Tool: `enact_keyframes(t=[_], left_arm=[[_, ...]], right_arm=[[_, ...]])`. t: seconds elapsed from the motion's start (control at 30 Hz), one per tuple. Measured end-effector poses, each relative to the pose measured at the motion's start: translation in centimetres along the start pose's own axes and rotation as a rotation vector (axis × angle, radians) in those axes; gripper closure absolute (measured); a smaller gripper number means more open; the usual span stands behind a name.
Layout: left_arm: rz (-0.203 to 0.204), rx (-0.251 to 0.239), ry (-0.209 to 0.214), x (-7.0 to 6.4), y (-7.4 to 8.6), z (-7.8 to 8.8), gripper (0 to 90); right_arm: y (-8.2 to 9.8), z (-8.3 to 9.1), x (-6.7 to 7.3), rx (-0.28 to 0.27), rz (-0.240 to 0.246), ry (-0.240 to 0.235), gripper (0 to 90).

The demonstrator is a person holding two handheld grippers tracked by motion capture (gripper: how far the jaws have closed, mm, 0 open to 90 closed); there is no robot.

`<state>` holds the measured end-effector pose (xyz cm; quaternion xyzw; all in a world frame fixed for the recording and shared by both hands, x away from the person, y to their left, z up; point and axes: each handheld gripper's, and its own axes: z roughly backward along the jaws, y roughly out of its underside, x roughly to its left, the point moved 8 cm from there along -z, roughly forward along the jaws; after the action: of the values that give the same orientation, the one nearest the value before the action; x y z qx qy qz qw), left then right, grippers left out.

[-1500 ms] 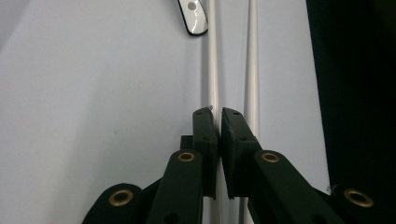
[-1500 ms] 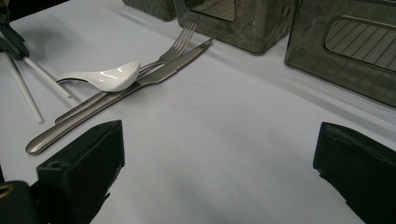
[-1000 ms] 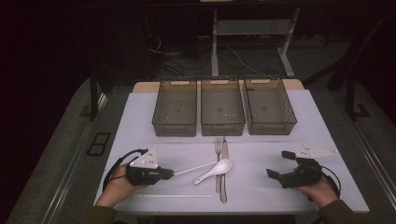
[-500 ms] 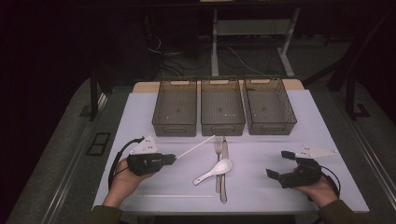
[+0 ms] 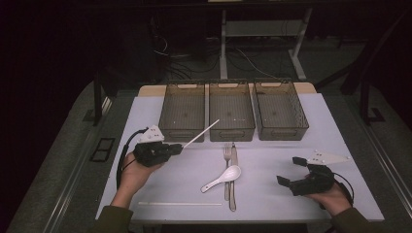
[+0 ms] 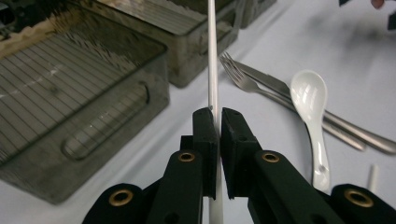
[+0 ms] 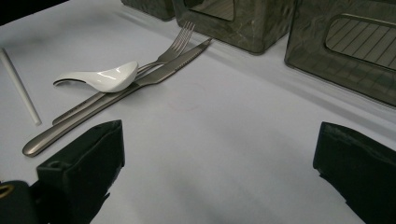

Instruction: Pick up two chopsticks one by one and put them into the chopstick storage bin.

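My left gripper is shut on a white chopstick, which slants up toward the left and middle bins; in the left gripper view the chopstick runs straight up from between the black pads. A second white chopstick lies flat near the table's front edge. In the middle of the table a white spoon rests across a metal fork and knife. At the right my right gripper stands open above the table, nothing between its jaws.
Three dark see-through bins stand side by side at the back of the white table. Bare table surface lies between the cutlery and the right gripper. The room around the table is dark.
My left gripper has lifted the chopstick off the table and carried it up and back toward the left bins. The right gripper has stayed where it was.
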<state>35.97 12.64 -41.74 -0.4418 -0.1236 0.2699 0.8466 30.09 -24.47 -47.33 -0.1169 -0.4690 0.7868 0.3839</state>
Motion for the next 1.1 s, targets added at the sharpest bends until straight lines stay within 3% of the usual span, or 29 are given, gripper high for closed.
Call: enact_keyframes(t=[0.37,0.67,0.93,1.1], left_arm=[[0.021,-0.006,-0.041,3.1,-4.1,-2.0,84.2],[0.059,-0.042,-0.100,7.0,-7.5,-3.0,84.1],[0.104,-0.068,-0.158,10.1,-8.3,-4.2,84.1],[0.120,-0.021,-0.221,11.9,-7.6,-4.9,84.1]], right_arm=[[0.0,0.1,0.0,-0.002,-0.002,-0.003,2.0],[0.0,0.1,0.0,-0.001,-0.001,-0.003,2.0],[0.1,0.1,0.0,-0.002,-0.004,-0.005,2.0],[0.1,0.2,0.0,-0.004,-0.006,-0.006,2.0]])
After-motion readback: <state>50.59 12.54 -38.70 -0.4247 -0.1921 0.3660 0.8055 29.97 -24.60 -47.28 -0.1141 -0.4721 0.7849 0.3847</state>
